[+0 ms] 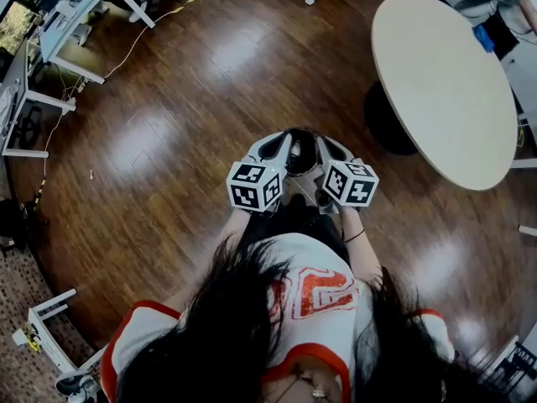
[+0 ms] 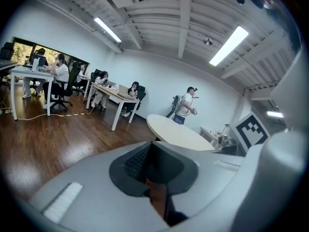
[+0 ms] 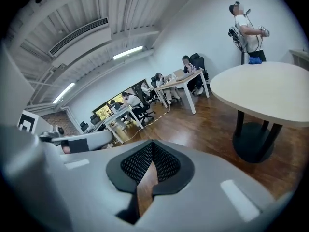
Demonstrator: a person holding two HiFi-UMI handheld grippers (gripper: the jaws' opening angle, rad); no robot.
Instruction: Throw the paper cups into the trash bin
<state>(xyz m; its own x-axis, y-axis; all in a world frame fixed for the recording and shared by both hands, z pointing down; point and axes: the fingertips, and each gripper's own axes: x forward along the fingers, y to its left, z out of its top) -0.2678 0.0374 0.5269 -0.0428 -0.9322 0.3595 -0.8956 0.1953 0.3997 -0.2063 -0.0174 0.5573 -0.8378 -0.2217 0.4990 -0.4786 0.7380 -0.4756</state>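
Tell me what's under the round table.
Under the round table a black pedestal base stands on the wood floor. Nothing else shows there; from above, its top covers most of that floor.

The head camera looks steeply down onto the wood floor (image 1: 193, 99), with the left claw (image 1: 270, 147) and right claw (image 1: 332, 149) close beneath it. Each claw camera sits right behind its own jaws and faces out level across the room. All three views share the round table (image 1: 440, 86) and the floor.
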